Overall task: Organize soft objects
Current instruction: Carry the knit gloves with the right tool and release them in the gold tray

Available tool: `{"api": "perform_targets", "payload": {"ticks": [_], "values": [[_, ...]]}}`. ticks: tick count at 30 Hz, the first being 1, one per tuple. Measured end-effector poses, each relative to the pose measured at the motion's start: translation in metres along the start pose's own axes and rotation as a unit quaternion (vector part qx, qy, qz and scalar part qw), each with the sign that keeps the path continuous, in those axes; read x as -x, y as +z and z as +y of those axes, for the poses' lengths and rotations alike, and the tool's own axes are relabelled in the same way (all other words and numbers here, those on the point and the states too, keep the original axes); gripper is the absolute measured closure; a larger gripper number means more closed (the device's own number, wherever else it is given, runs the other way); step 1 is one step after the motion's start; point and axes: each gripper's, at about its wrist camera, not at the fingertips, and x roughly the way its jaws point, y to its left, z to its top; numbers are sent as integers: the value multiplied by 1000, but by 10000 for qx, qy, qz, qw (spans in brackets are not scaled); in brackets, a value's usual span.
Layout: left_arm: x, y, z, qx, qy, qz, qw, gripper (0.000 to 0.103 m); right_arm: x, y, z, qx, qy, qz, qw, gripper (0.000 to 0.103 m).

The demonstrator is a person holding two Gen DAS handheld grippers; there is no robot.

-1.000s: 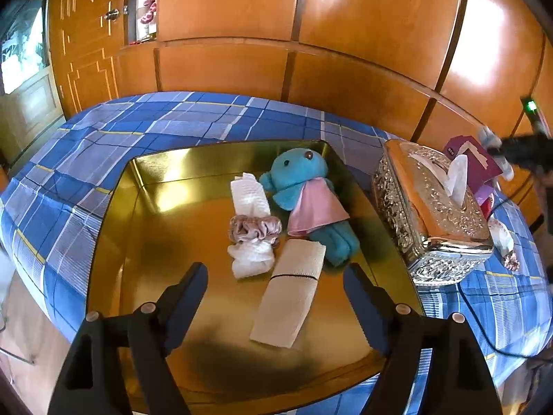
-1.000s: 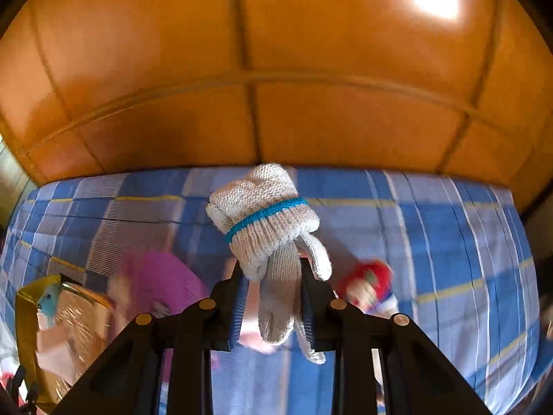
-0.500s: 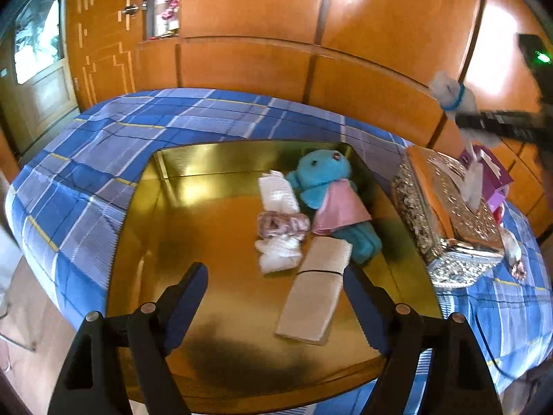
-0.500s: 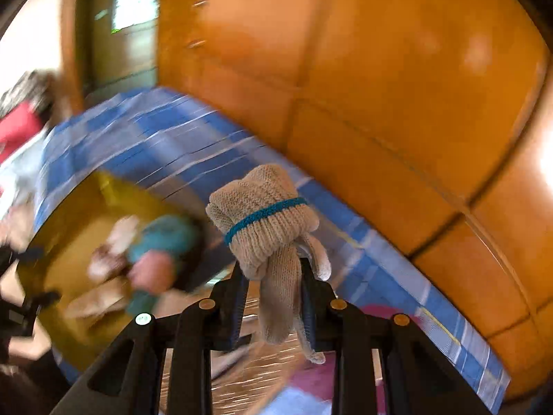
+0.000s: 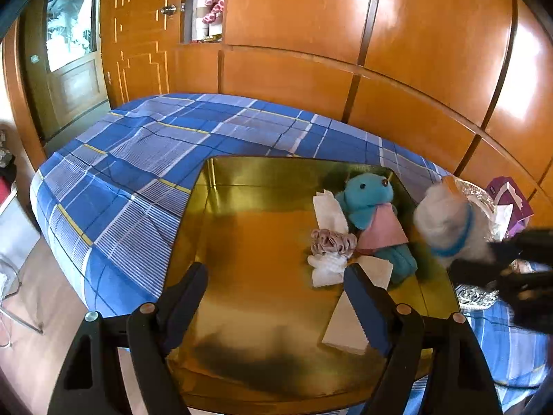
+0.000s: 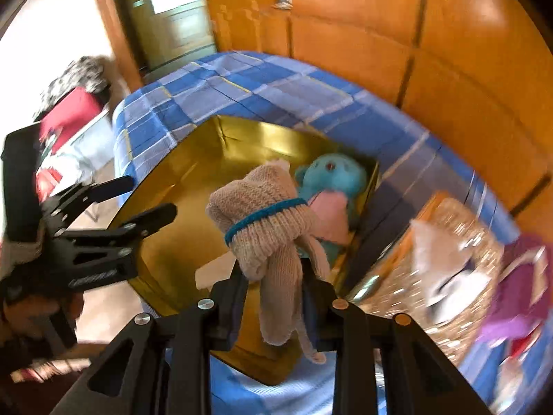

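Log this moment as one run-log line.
right claw: shut on knitted glove bundle, above gold tray | left claw: open, empty | in tray: teal plush, scrunchie

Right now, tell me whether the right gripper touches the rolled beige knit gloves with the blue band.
Touching. The right wrist view shows the right gripper clamped on the rolled beige knit gloves, their loose ends hanging between its jaws.

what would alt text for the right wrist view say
The right hand-held gripper clamps a rolled beige knit glove with a teal band above a shiny gold tray on a blue plaid bedspread. A teal plush toy lies in the tray; the left hand-held gripper hangs open at left.
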Motion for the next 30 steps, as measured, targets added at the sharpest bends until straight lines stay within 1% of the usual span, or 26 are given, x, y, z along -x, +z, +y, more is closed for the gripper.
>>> {"api": "perform_targets", "payload": {"ticks": [3, 4, 8, 13, 17, 22, 30], "values": [[2, 0, 0, -8, 12, -52, 10000, 18, -16, -1, -2, -442, 164, 23, 9989, 65], [2, 0, 0, -23, 18, -63, 10000, 18, -19, -1, -1, -470, 173, 25, 9987, 61], [1, -1, -2, -72, 28, -65, 9999, 18, -26, -4, 5, -494, 162, -19, 9986, 56], [4, -1, -4, -123, 44, -129, 9998, 18, -17, -14, 8, -450, 81, -233, 9987, 56], [9, -2, -11, -234, 8, -194, 9995, 18, -3, -28, 12, -291, -229, -538, 9979, 56], [15, -3, -24, -453, -19, -254, 9986, 17, 16, -43, 11, -271, -548, -858, 9944, 56], [26, -8, -43, -734, -123, -358, 9966, 17, 45, -68, -4, -498, -857, -1260, 9871, 56]]}}
